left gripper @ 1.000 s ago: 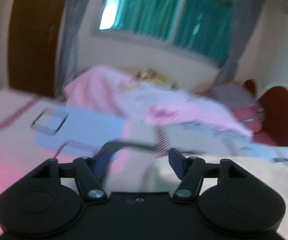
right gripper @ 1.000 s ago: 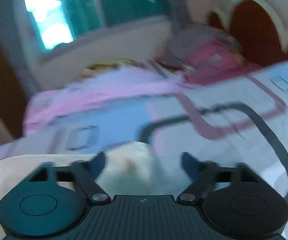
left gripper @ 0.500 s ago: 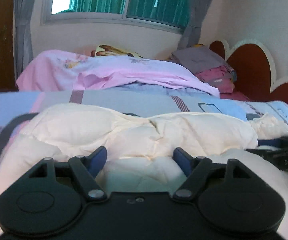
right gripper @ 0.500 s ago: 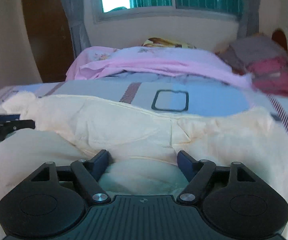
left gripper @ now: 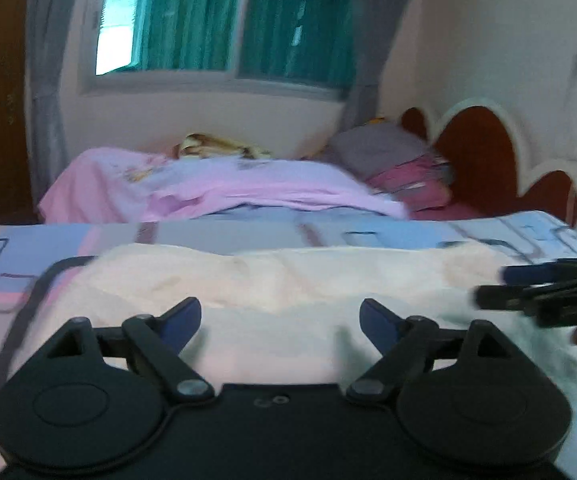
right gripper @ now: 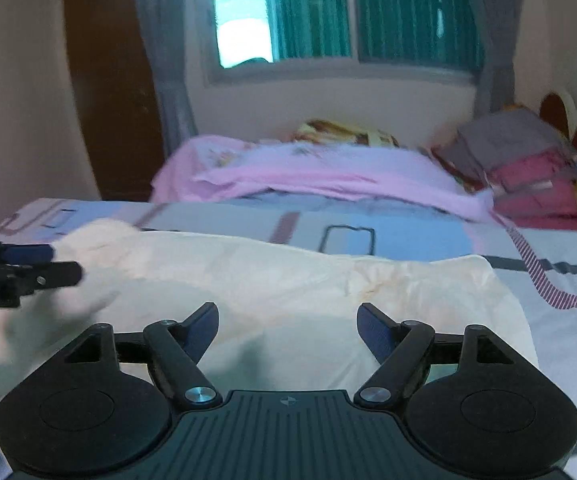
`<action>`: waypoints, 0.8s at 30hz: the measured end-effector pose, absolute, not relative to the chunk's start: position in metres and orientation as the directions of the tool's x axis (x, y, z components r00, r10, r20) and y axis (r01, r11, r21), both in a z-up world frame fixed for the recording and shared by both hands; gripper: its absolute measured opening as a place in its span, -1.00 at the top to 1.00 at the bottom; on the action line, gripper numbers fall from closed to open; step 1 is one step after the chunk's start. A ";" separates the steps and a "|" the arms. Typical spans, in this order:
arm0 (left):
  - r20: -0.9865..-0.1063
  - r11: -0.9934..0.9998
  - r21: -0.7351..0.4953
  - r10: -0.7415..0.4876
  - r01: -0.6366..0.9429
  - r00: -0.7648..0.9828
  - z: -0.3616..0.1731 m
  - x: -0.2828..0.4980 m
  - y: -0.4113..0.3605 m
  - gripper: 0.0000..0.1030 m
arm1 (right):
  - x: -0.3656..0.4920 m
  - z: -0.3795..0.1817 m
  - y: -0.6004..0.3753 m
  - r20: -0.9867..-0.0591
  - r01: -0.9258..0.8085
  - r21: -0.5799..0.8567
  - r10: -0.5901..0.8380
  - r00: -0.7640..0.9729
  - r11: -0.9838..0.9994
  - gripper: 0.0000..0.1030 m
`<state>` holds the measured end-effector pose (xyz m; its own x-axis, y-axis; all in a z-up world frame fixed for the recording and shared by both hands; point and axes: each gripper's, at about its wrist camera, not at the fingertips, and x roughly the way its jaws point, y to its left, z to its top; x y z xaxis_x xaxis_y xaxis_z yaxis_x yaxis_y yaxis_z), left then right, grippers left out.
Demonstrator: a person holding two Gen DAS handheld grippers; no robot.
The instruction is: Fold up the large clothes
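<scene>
Now both my grippers stand with jaws spread wide and nothing between them; the left gripper [left gripper: 280, 314] has just been opening, and the right gripper [right gripper: 287, 322] holds nothing either. The cream garment [right gripper: 288, 280] lies folded across the near part of the patterned bedsheet [right gripper: 428, 236]. I judge its puffy top layer could spring back or slide off, and a jaw might snag it.

cream garment [left gripper: 288, 280] blurred, near edge hidden
</scene>
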<state>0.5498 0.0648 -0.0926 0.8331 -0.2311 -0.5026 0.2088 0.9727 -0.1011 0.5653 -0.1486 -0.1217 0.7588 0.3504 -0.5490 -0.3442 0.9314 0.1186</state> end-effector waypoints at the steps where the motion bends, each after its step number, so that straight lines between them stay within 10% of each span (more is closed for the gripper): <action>1: -0.514 0.972 -0.085 -0.231 0.219 0.826 -0.098 0.545 0.053 -0.68 | 0.561 -0.127 -0.144 -0.561 -0.355 0.100 0.347 0.751 0.929 -0.48; 24: -0.623 1.000 0.004 -0.001 0.005 0.782 -0.137 0.515 0.102 -0.61 | 0.538 -0.167 -0.198 -0.656 -0.194 0.041 0.173 0.735 0.980 -0.49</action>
